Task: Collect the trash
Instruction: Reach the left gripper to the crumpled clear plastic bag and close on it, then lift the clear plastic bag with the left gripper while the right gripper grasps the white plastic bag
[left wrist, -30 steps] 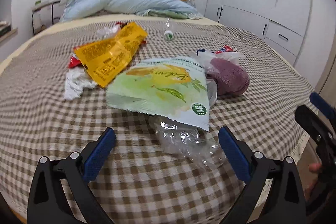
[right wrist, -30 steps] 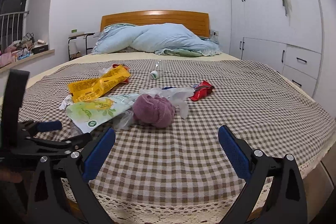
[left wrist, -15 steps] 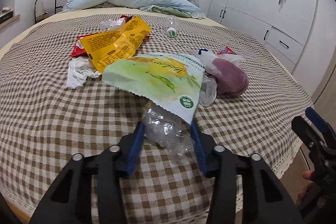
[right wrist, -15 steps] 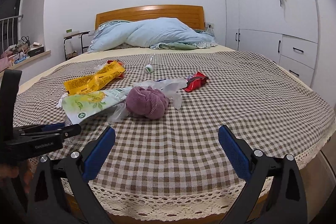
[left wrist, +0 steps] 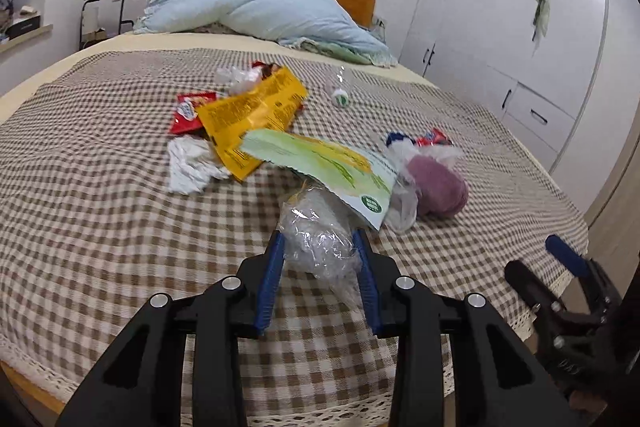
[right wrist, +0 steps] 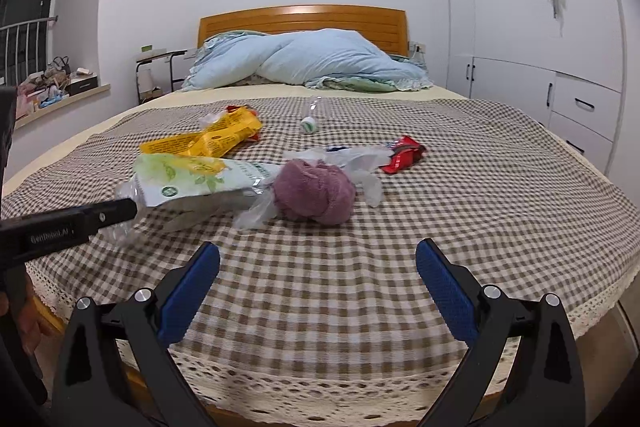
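Bed [left wrist: 100,187]; gripper [left wrist: 320,247] around plastic [left wrist: 316,243]

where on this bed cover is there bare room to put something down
Bare check cover lies in front of the open right gripper, between the purple cloth ball and the lace hem, and right of the red wrapper. It is crowded around the yellow bag, green bag and crumpled clear plastic.

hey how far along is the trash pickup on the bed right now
Barely started; nothing looks collected yet. In hand: the left hand-held gripper is shut on the crumpled clear plastic. The right hand-held gripper is open, holding nothing. Left on the bed: green snack bag, yellow wrapper, white tissue, red wrapper, small bottle.
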The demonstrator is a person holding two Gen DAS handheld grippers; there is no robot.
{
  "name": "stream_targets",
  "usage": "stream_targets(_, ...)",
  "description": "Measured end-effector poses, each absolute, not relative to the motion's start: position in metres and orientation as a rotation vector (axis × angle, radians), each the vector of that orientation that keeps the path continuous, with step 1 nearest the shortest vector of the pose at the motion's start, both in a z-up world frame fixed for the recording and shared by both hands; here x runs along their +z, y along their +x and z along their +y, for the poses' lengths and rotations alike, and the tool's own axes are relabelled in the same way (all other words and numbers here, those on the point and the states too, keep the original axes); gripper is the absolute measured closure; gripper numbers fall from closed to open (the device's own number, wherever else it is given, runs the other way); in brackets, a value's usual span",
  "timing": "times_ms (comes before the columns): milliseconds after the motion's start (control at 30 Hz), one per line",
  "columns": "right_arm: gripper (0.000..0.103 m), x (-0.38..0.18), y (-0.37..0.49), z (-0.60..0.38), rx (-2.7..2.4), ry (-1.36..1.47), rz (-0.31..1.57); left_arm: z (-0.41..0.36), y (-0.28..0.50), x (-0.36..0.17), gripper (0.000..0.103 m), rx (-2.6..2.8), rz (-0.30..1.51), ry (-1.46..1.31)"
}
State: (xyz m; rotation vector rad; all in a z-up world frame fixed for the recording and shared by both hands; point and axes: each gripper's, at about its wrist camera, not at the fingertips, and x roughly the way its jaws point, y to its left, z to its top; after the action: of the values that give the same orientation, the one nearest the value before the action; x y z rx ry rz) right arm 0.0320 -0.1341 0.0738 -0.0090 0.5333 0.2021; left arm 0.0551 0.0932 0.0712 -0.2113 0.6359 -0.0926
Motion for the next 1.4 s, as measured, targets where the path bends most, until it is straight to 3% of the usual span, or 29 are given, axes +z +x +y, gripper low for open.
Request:
stream_targets(367,0.009,0.075,0.049,-0.093,0.250,-0.060,0.525,0.116,0.064,0.082,0.070,-0.033,0.579,-0.255)
stream_targets(1000,0.009,0.054,0.136,-0.042,0.232,-0.041,0.769,0.156,0.090,0.080,0.070,0.015,0.567,-0.363)
stream_targets(1400,0.009,0.057,0.143,-0.029,0.226,-0.044,0.773,0.162,0.098,0.070,0.070,0.020,0.593,-0.371)
